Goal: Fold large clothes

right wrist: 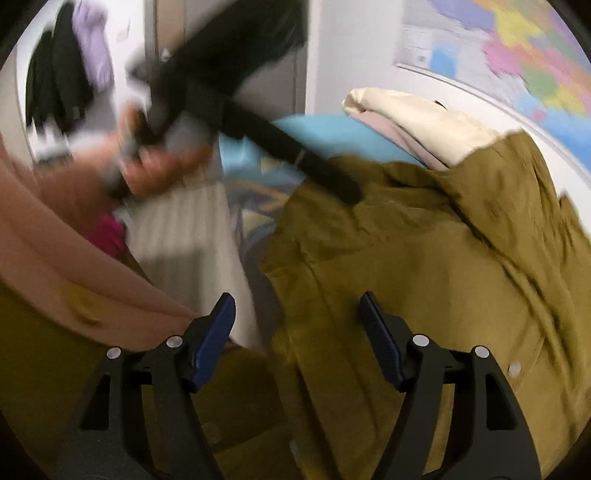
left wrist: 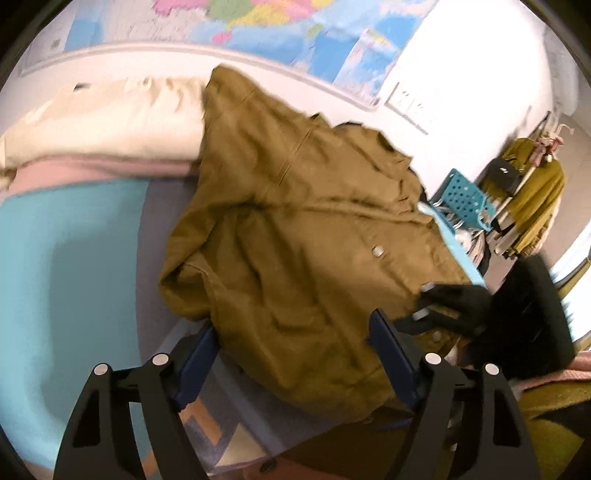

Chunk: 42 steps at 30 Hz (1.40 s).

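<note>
Olive-brown jacket (left wrist: 295,229), turquoise bedsheet (left wrist: 66,258), cream pillow (left wrist: 110,122), seemingly multicoloured wall map (left wrist: 277,22)

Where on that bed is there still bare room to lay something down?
Left of the olive jacket, the blue sheet lies bare, bordered behind by the cream and pink folded pile. To the right it is crowded: blue basket and hanging clothes.

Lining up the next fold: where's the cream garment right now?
In the left wrist view the cream garment lies upper left, below the wall map, stacked on a pink layer and against the olive jacket.
</note>
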{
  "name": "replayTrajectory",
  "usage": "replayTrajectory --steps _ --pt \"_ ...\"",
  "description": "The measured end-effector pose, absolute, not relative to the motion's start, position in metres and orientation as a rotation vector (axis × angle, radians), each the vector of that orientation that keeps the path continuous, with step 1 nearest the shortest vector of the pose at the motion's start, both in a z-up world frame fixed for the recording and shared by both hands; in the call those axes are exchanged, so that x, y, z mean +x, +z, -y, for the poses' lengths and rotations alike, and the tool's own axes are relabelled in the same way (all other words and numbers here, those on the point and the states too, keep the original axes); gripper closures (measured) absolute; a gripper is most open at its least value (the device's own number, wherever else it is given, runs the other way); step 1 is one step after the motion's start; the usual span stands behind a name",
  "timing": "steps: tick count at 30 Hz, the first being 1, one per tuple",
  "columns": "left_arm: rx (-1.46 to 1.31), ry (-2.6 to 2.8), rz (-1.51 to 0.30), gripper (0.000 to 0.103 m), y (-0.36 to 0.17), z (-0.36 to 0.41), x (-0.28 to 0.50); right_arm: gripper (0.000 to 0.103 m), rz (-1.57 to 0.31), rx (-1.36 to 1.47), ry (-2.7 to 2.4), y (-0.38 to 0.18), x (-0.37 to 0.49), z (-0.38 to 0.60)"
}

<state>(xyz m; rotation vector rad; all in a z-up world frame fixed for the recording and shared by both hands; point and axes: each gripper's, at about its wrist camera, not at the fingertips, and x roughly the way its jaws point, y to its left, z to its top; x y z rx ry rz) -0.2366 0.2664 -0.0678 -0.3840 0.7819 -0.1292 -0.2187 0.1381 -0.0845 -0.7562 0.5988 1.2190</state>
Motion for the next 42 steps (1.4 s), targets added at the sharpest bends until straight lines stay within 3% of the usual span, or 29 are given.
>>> replayTrajectory --steps 1,3,4,7,10,14,19,20,22,23,24,25,29,30,31,33,35,40,41,42 --pt "-0.373 -0.128 -0.78 0.026 -0.066 -0.264 -0.235 0.051 -0.583 -0.768 1.182 -0.087 -0.217 -0.144" --pt "-0.349 -0.111 -0.788 0.026 -0.066 -0.26 -0.233 0.068 -0.67 -0.637 1.201 -0.08 -0.199 -0.142" --pt "-0.344 -0.099 -0.79 0.026 -0.067 -0.261 -0.232 0.081 -0.707 -0.527 1.242 -0.072 -0.188 -0.134" --pt "-0.382 -0.092 -0.746 0.024 -0.064 -0.272 -0.242 0.083 -0.802 -0.201 1.313 -0.055 -0.154 -0.107" --pt "-0.467 -0.13 -0.647 0.011 -0.06 -0.291 -0.26 0.083 -0.902 0.116 1.341 -0.055 -0.119 -0.078" --pt "-0.553 -0.15 -0.673 0.009 -0.078 -0.299 -0.256 0.083 -0.965 0.243 1.349 -0.069 -0.105 -0.065" --pt "-0.671 -0.282 -0.718 0.01 -0.104 -0.292 -0.234 0.075 -0.968 0.099 1.36 -0.075 -0.119 -0.085" --pt "-0.684 -0.306 -0.71 0.016 -0.104 -0.29 -0.232 0.073 -0.967 0.056 1.354 -0.075 -0.124 -0.092" --pt "-0.66 -0.3 -0.706 0.048 -0.099 -0.287 -0.233 0.063 -0.954 -0.049 1.344 -0.075 -0.138 -0.101" --pt "-0.638 -0.281 -0.709 0.071 -0.096 -0.287 -0.236 0.057 -0.95 -0.1 1.347 -0.075 -0.143 -0.1" --pt "-0.635 -0.267 -0.716 0.082 -0.092 -0.289 -0.242 0.049 -0.948 -0.13 1.348 -0.076 -0.148 -0.102" --pt "-0.633 -0.251 -0.717 0.084 -0.088 -0.292 -0.248 0.044 -0.94 -0.175 1.351 -0.077 -0.154 -0.104" --pt "-0.599 -0.159 -0.735 0.084 -0.078 -0.302 -0.284 0.033 -0.92 -0.268 1.387 -0.078 -0.17 -0.1" --pt "-0.597 -0.145 -0.747 0.079 -0.079 -0.302 -0.288 0.032 -0.907 -0.275 1.388 -0.077 -0.172 -0.097" --pt "-0.572 -0.104 -0.776 0.071 -0.081 -0.301 -0.291 0.032 -0.906 -0.266 1.384 -0.077 -0.17 -0.093" --pt "-0.499 -0.002 -0.83 0.029 -0.087 -0.295 -0.29 0.032 -0.91 -0.229 1.374 -0.076 -0.166 -0.084" --pt "-0.537 -0.025 -0.828 0.016 -0.094 -0.295 -0.284 0.032 -0.907 -0.163 1.366 -0.074 -0.158 -0.07" --pt "-0.548 -0.097 -0.828 0.017 -0.106 -0.29 -0.262 0.03 -0.902 -0.036 1.302 -0.073 -0.146 -0.041" --pt "-0.557 -0.158 -0.836 0.032 -0.106 -0.285 -0.258 0.03 -0.9 -0.027 1.291 -0.073 -0.146 -0.041" --pt "-0.556 -0.213 -0.846 0.057 -0.104 -0.278 -0.255 0.03 -0.897 -0.015 1.281 -0.073 -0.143 -0.035"
